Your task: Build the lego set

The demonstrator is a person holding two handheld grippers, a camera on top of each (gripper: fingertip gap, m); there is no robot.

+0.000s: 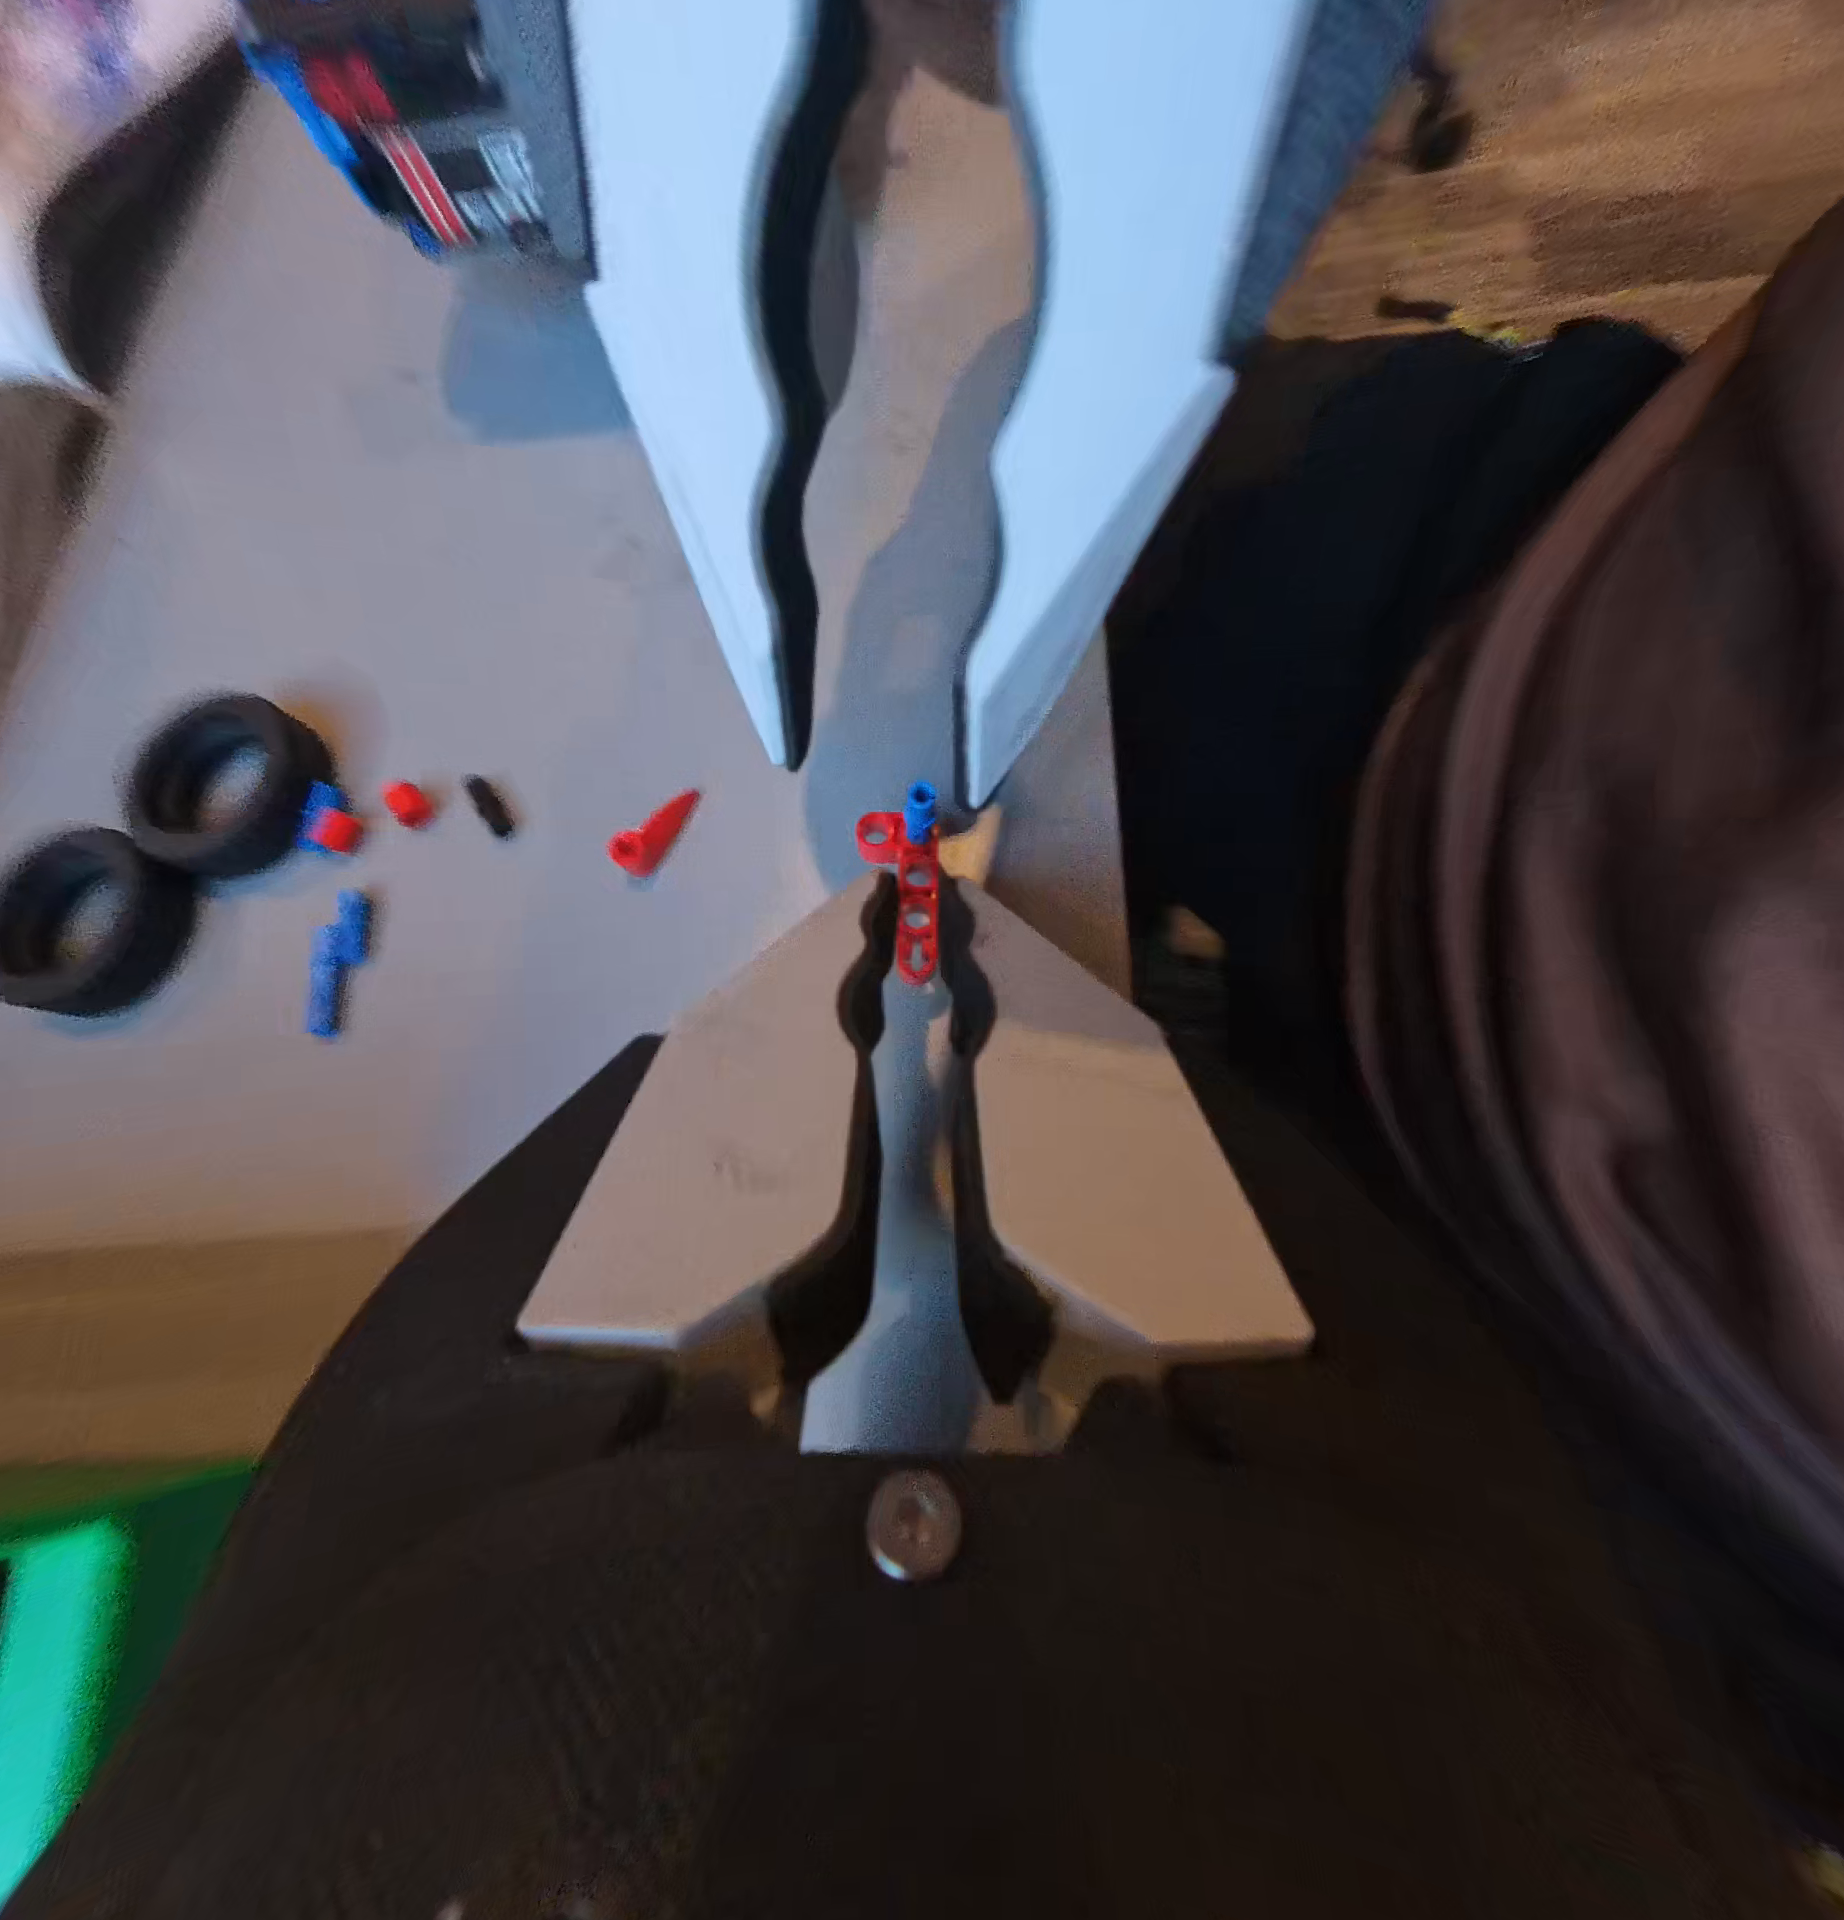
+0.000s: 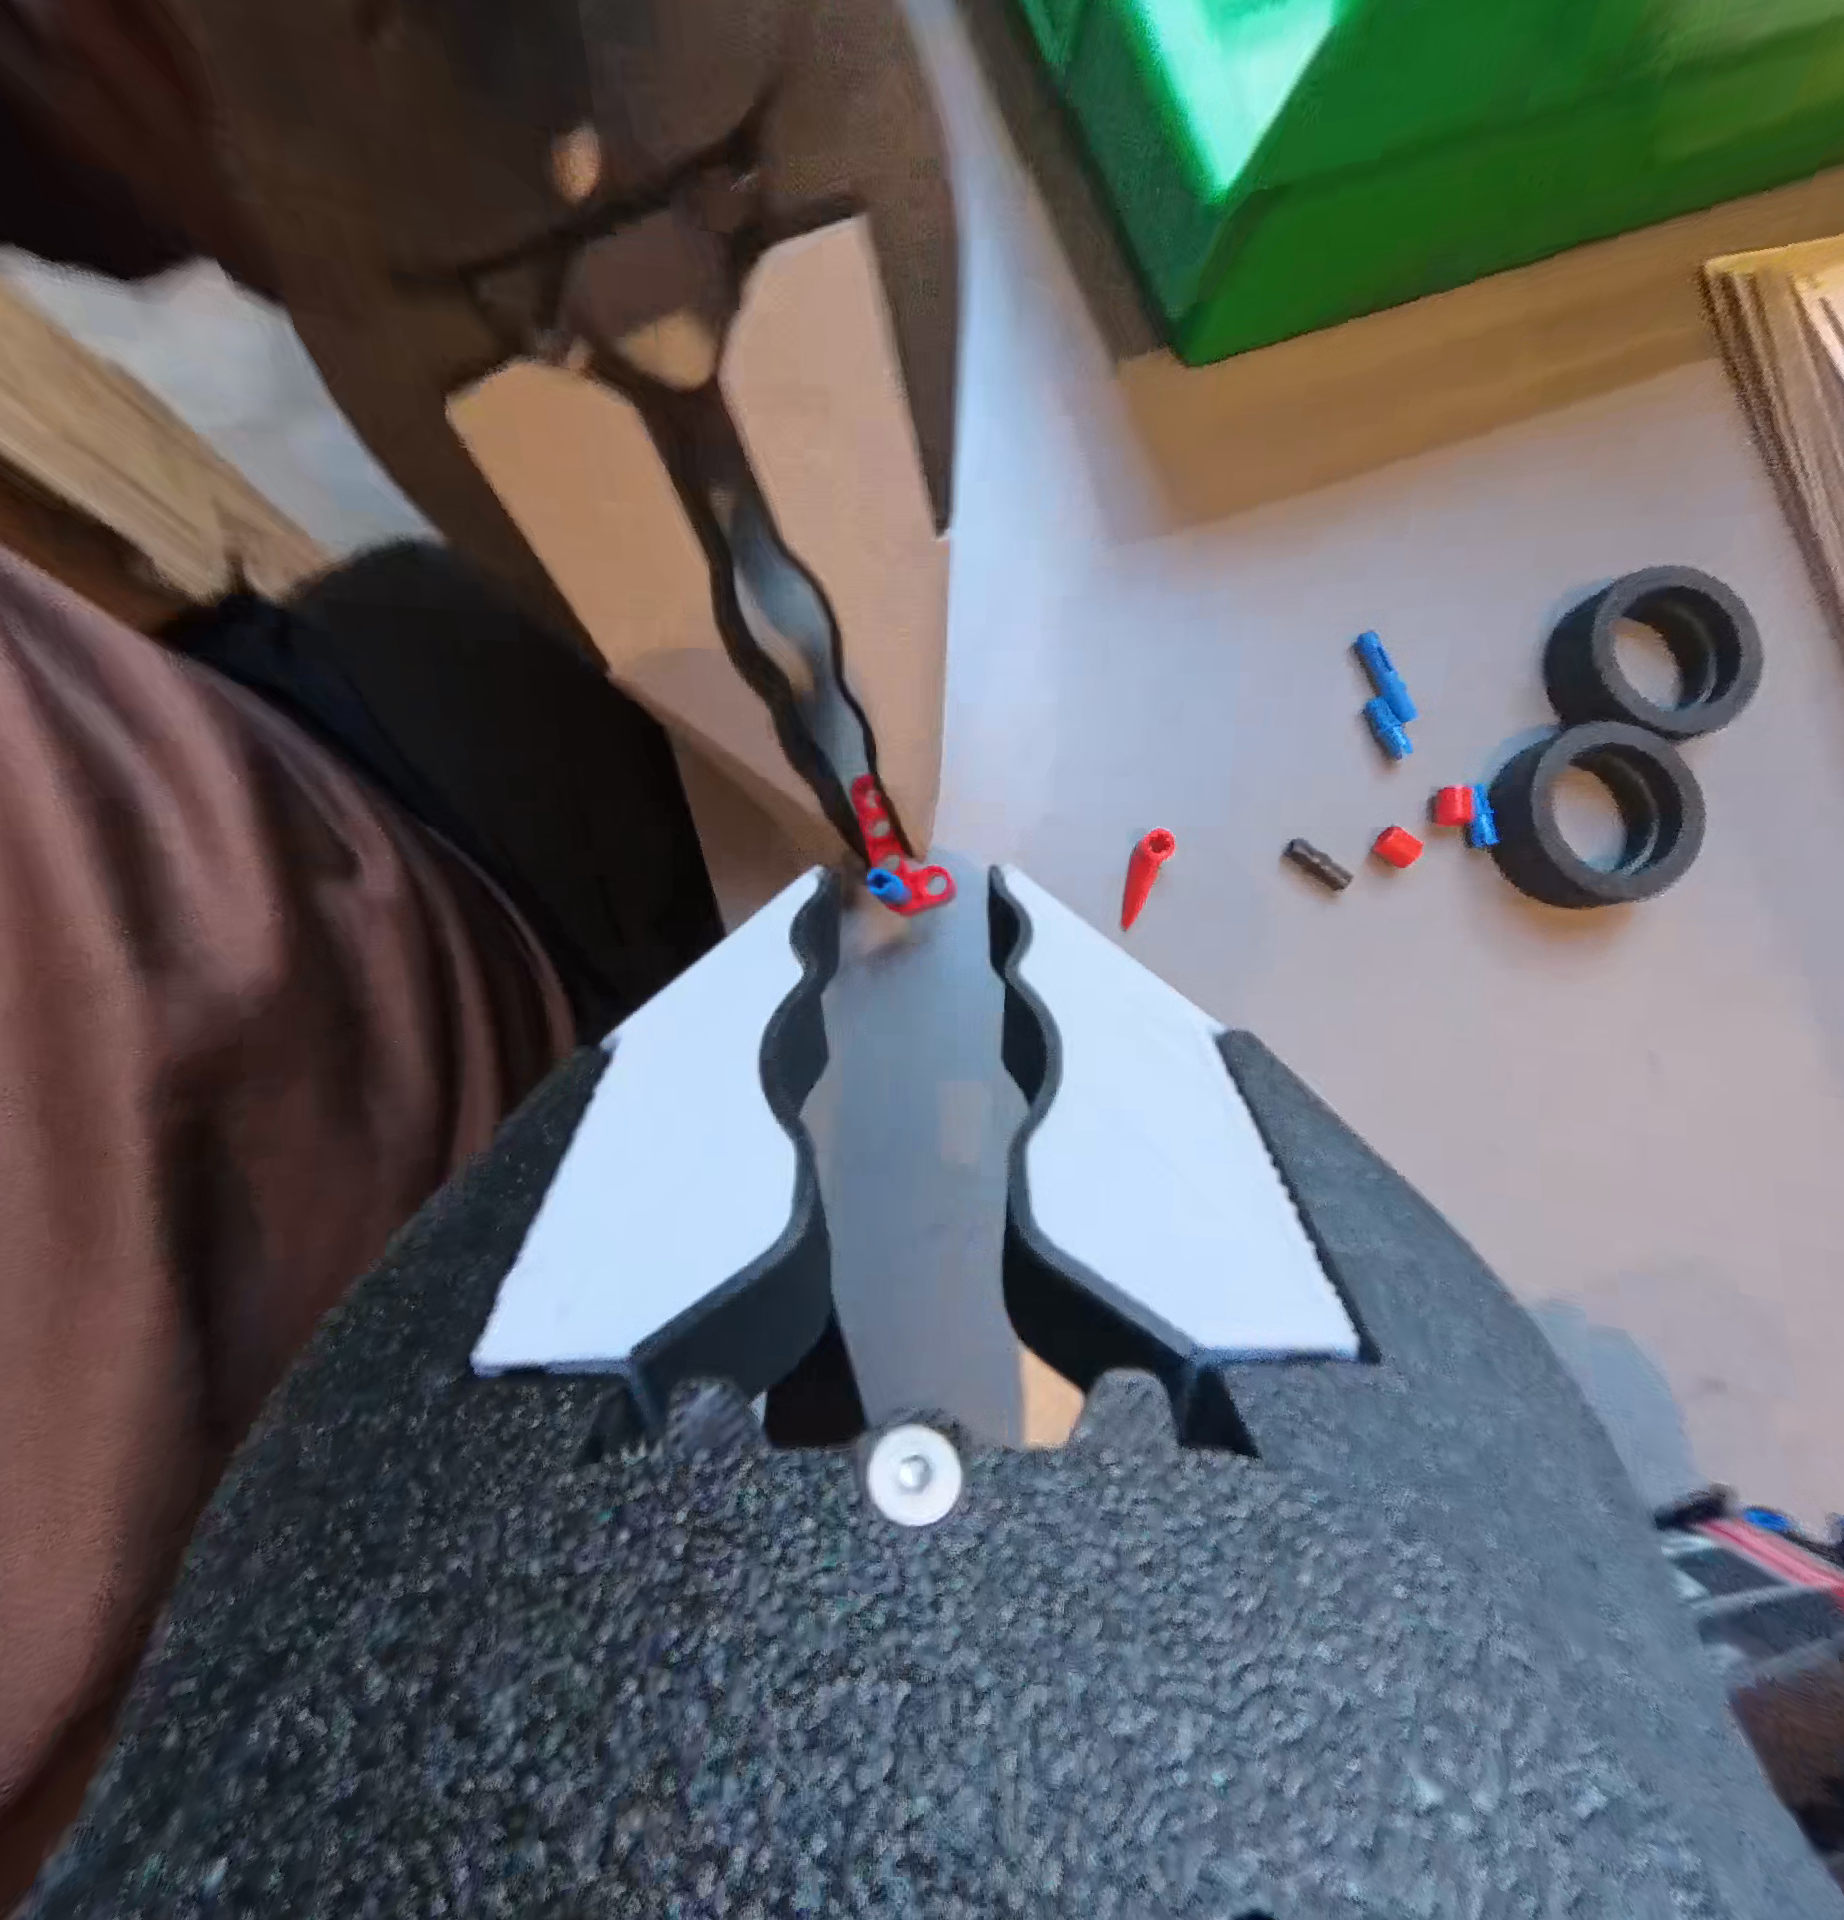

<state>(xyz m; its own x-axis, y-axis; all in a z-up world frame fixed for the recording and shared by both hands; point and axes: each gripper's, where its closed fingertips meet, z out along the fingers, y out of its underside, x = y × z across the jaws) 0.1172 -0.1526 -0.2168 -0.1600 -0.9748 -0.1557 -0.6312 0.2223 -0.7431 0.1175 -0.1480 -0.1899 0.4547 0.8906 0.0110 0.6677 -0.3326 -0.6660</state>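
The red L-shaped beam (image 1: pixel 913 914) is pinched by its long arm between the tips of the left gripper (image 1: pixel 913 883), above the pale tabletop (image 1: pixel 482 520), and a blue pin (image 1: pixel 920 805) is seen seated in its corner hole. The right gripper (image 2: pixel 907 878) is spread apart just beside the blue pin, its fingers holding nothing. Two black tyres (image 2: pixel 1624 738), blue pins (image 2: pixel 1383 691), red bushes (image 2: pixel 1398 847), a black pin (image 2: pixel 1318 865) and a red tooth (image 2: pixel 1146 873) are left lying off to the side, below a green box (image 2: pixel 1417 156).
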